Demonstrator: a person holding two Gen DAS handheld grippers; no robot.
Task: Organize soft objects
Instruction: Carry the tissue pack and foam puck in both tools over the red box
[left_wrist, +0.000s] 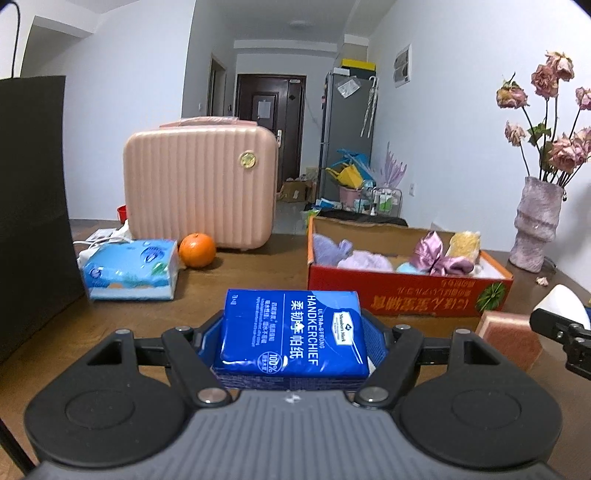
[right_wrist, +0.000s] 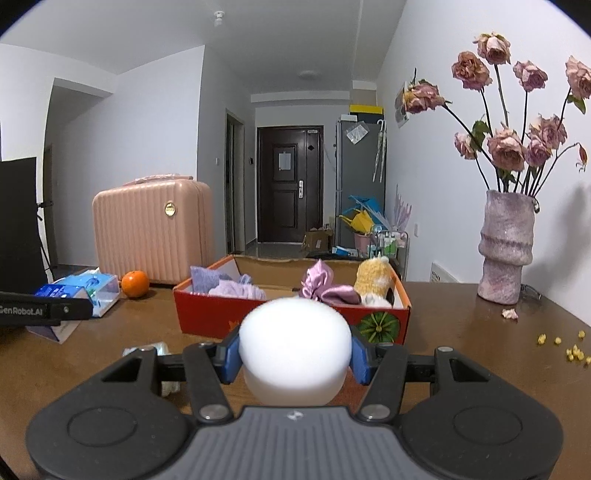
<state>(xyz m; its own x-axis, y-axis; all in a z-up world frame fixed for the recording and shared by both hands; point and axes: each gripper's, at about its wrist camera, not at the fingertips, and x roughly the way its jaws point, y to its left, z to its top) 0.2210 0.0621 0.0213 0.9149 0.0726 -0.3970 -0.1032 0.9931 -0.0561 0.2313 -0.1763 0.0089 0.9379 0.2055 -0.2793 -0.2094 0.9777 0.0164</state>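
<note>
My left gripper (left_wrist: 291, 341) is shut on a blue handkerchief tissue pack (left_wrist: 291, 332), held above the brown table. My right gripper (right_wrist: 294, 352) is shut on a white round sponge ball (right_wrist: 294, 350), just in front of the red cardboard box (right_wrist: 295, 321). The box (left_wrist: 406, 291) holds purple knits (left_wrist: 343, 254), a pink satin bow (right_wrist: 325, 286) and a yellow plush toy (right_wrist: 373, 282). A pink sponge block (left_wrist: 511, 338) lies on the table at the right of the left wrist view. The right gripper's edge (left_wrist: 565, 332) shows there too.
A light-blue tissue pack (left_wrist: 129, 269), an orange (left_wrist: 197, 250) and a pink suitcase (left_wrist: 199, 184) stand at the back left. A black bag (left_wrist: 33, 206) is at the far left. A vase of dried roses (right_wrist: 506, 243) stands at the right, with yellow crumbs (right_wrist: 569, 349) nearby.
</note>
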